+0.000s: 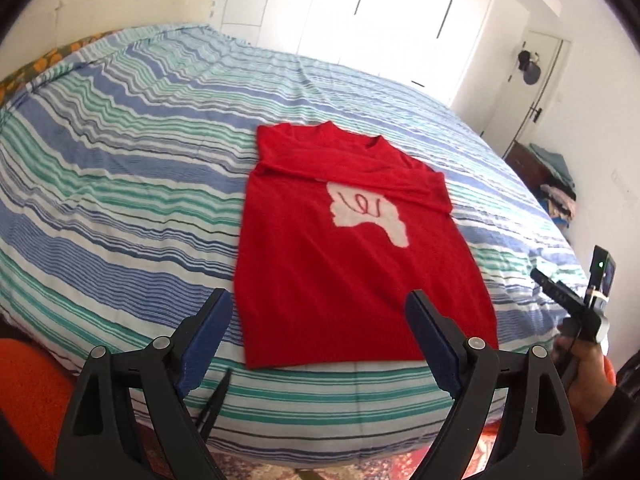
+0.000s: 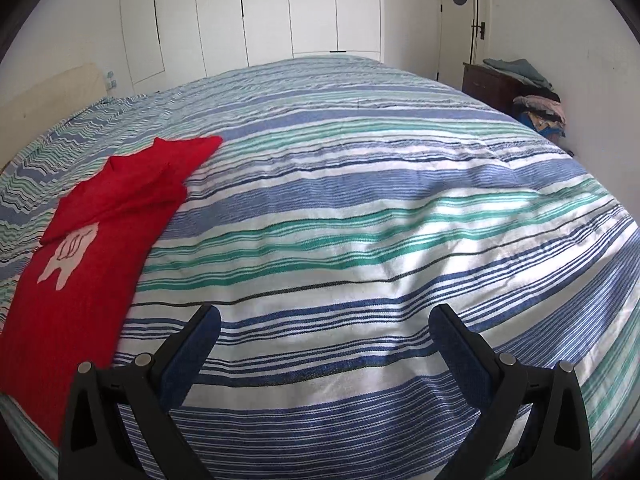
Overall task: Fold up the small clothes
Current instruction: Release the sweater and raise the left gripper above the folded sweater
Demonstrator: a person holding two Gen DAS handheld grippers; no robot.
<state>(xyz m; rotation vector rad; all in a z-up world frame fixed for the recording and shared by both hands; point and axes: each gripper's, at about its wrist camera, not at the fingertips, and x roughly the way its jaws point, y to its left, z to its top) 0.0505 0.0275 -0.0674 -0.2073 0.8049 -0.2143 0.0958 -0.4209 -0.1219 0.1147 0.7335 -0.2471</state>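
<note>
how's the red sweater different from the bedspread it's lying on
The red sweater is one solid colour with a white patch on it; the bedspread is striped blue, green and white. The sweater covers a small part near the bed's edge; the bedspread covers the whole bed. The sweater has its sleeves folded across; the bedspread lies spread out. Both lie flat.

Bright daylight, wardrobe [image 1: 384, 8] glare; fisheye edges; sweater [image 1: 352, 248] maybe blurred.
</note>
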